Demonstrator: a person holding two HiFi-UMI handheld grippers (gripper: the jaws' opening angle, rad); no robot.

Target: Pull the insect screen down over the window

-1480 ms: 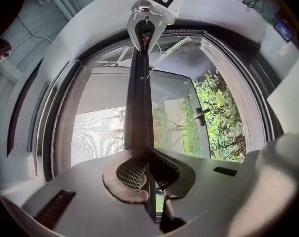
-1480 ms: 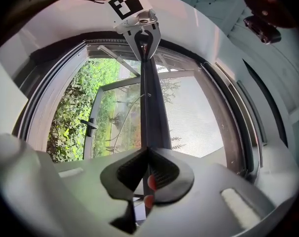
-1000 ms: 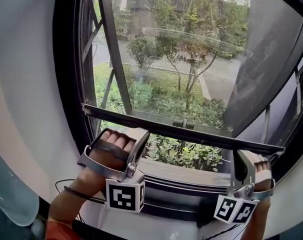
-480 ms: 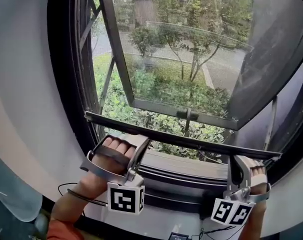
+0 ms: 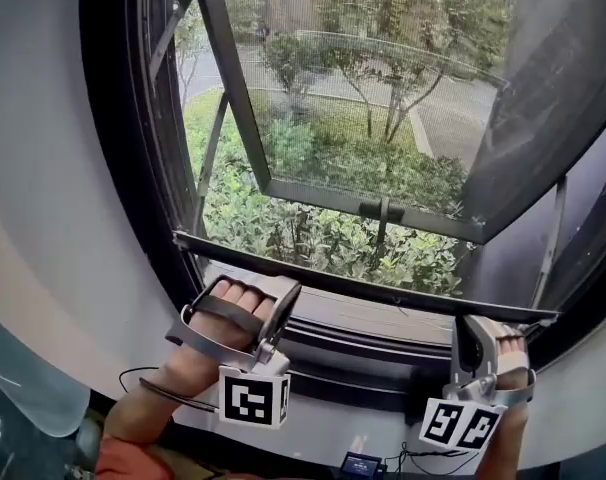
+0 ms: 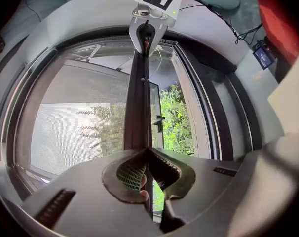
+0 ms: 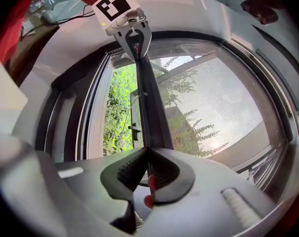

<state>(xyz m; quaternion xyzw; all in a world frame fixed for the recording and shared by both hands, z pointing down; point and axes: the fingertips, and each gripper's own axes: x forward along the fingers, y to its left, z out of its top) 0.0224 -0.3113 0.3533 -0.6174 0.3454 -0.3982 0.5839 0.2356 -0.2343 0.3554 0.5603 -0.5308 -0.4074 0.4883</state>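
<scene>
Left tongs (image 5: 286, 290) and right tongs (image 5: 469, 324) both clamp the screen bar (image 5: 383, 284); it's almost down, just a sliver above the sill (image 5: 363, 315) remains.

- Insect screen (image 6: 80, 132): fine grey mesh, drawn nearly fully down; dark bottom bar (image 5: 363, 286) slightly tilted, just above sill (image 5: 375, 320).
- Window (image 5: 373, 204): dark-framed sash, swung open outward.

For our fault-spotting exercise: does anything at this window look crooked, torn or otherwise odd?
Nothing stands out. The screen bar runs roughly parallel to the sill, clamped near each end by the left tongs and the right tongs. The mesh shows no visible tears.
</scene>
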